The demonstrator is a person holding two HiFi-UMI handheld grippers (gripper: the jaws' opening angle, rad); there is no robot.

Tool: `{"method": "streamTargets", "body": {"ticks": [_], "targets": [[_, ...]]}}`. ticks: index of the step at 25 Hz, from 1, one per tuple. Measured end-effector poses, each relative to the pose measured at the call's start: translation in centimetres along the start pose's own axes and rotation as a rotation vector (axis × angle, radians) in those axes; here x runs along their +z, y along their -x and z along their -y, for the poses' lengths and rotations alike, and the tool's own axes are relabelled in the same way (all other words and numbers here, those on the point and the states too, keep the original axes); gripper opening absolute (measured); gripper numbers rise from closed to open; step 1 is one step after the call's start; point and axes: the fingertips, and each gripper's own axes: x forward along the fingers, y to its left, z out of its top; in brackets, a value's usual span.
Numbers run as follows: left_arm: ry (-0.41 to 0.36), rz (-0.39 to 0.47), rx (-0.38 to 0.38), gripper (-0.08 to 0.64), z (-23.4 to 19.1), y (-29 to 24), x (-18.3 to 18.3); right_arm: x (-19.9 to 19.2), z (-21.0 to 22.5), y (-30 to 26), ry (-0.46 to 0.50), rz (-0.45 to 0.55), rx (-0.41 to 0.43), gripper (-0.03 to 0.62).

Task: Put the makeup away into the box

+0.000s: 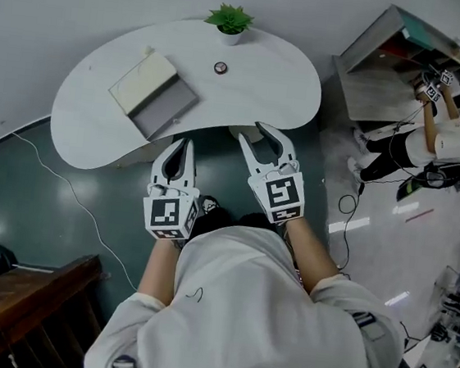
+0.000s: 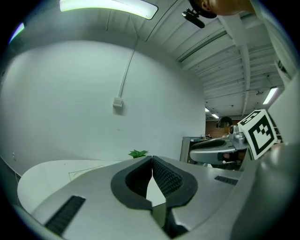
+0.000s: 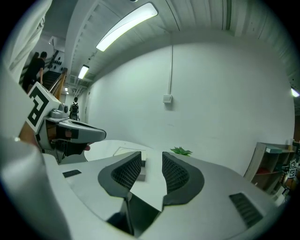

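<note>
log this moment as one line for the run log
left tongs shut, empty | right tongs open, empty | round makeup item on table | box open

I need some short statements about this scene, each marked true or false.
1. The small green plant in a white pot stands near the far edge of the white curved table. True.
2. The flat grey box with its cream lid is closed. False: it lies open on the table.
3. The left gripper has its jaws together, with nothing between them. True.
4. The right gripper holds the small round object. False: its jaws stand apart and empty; that object lies on the table, apart from the box.
</note>
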Motion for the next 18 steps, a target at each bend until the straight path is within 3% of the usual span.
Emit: {"method": "streamTargets", "body": {"ticks": [11, 18], "targets": [[0.04, -0.05, -0.002, 0.02, -4.3, -4.8, -1.4, -0.2, 1.8, -6.7, 0.002, -0.064, 0.021, 0.143], [0.026, -0.085, 0.06, 0.02, -6.3, -10.9, -1.8, -1.5, 6.3, -12.4, 0.013, -0.097, 0.105, 0.158]]}}
